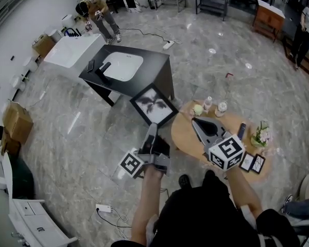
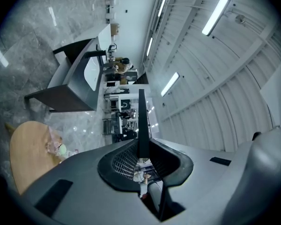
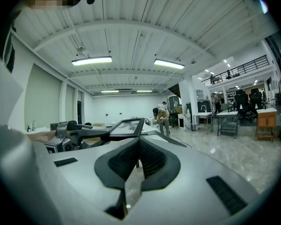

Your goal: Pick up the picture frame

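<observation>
The picture frame [image 1: 153, 104] is black with a dark leaf print. It hangs tilted in the air above the floor, just left of the round wooden table [image 1: 187, 138]. My left gripper [image 1: 153, 129] is shut on its lower edge. In the left gripper view the frame [image 2: 142, 118] shows edge-on as a thin dark bar pinched between the jaws of the left gripper [image 2: 142, 145]. My right gripper [image 1: 194, 121] hovers over the table with its jaws shut and nothing in them. In the right gripper view its tips [image 3: 137, 140] meet, and the frame [image 3: 125, 127] and the left gripper [image 3: 68, 134] show to the left.
On the table stand two bottles [image 1: 215, 107], a cup [image 1: 198, 109], a black remote [image 1: 241, 130], a flower vase [image 1: 260, 136] and two small frames [image 1: 252, 162]. A black sink cabinet [image 1: 159, 66] stands behind the held frame. A person [image 1: 98, 12] bends over farther back. A power strip [image 1: 103, 208] lies on the floor.
</observation>
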Motion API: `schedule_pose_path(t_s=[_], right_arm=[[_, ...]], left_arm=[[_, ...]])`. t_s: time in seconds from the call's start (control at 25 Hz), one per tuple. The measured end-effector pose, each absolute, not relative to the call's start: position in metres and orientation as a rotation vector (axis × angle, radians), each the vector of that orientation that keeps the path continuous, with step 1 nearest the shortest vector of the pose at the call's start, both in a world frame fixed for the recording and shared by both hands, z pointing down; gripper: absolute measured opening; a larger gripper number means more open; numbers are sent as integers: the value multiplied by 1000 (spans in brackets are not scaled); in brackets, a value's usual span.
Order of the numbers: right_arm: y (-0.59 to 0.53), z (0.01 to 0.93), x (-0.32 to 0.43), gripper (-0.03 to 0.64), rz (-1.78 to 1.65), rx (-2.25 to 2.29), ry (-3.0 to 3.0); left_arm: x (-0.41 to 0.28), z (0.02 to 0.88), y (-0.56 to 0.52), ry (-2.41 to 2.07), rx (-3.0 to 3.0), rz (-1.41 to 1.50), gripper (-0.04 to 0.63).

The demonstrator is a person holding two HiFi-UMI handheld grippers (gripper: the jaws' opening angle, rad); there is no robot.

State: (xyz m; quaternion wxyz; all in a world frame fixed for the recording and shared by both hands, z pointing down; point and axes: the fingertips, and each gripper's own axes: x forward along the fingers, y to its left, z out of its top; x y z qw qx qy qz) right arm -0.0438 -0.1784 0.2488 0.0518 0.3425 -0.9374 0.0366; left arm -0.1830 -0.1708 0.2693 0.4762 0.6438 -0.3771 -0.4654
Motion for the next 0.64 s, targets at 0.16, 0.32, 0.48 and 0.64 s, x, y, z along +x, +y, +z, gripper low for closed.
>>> schedule_pose_path(t_s=[0.16, 0.32, 0.48, 0.64], right_arm=[[-174, 253, -39, 12, 110, 1043, -2840], [-174, 255, -35, 12, 116, 1046, -2837], [-173, 258, -35, 12, 120, 1040, -2833], [-172, 258, -39, 12, 116, 1037, -2830]], left_arm=[[-177, 278, -167, -919, 1567, -1124, 75], [-173, 281, -166, -916, 1561, -1121, 75], [-171, 283, -167, -920, 1561, -1110, 75], [-175, 283, -168, -924, 1560, -1108, 75]])
